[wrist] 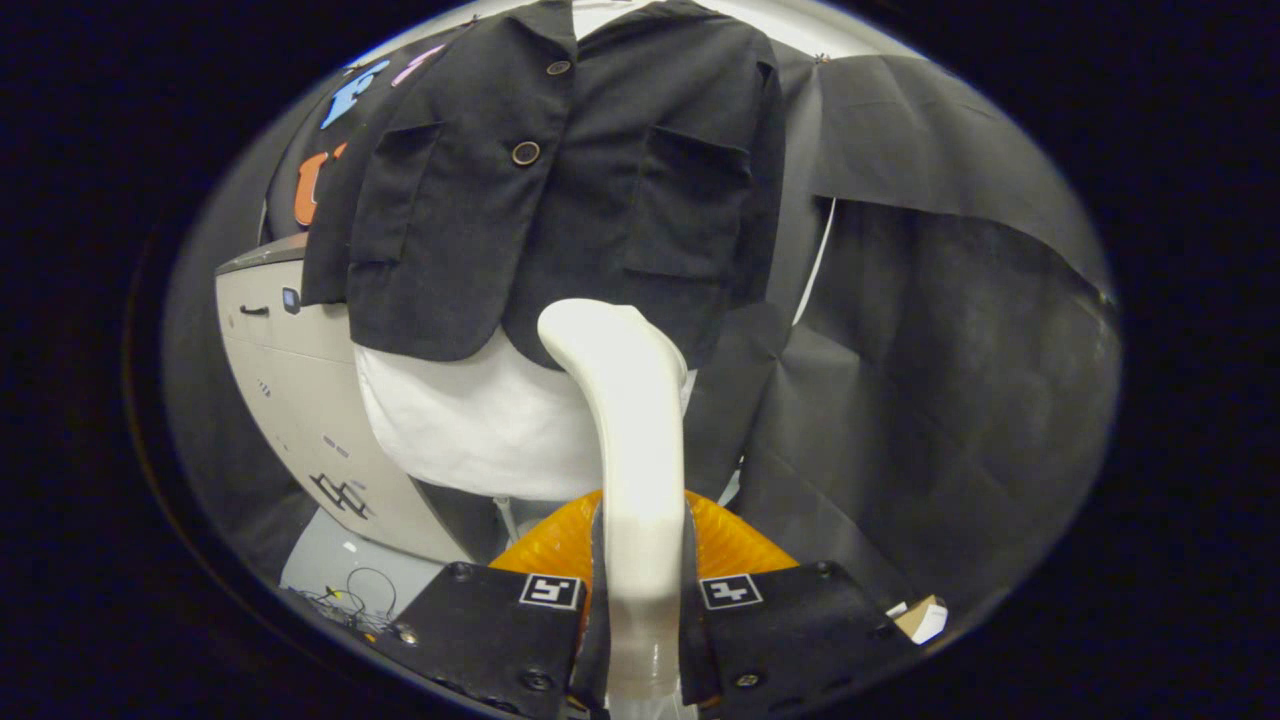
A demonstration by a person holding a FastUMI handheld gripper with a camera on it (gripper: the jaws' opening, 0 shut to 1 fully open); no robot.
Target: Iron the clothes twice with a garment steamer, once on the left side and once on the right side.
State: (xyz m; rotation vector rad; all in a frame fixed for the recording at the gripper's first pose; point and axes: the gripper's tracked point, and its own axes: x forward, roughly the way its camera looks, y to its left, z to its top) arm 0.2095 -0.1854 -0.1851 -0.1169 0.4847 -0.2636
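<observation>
Tongs [640, 600] clamped on white garment steamer [630, 440], both fingers [500, 630] pressing its handle. Steamer head curls up to hem of black jacket [560, 190], just below jacket's centre buttons. Jacket hangs over white form [470, 420]. Grey cabinet [300, 400] left of jacket, orange ribbed part [545, 545] beneath steamer handle.

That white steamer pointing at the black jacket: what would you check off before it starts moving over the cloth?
1. Grip: the gripper is shut on the steamer handle, fingers on both sides. Ok.
2. Aim: the steamer's head sits ahead of the black jacket, near its lower hem. Ok.
3. Contact with the cloth: cannot tell.
4. Jacket hangs flat, buttoned, over a white garment. Ok.
5. Steam coming out: cannot tell.
6. The grey cabinet beside the jacket stands apart from the steamer. Ok.
</observation>
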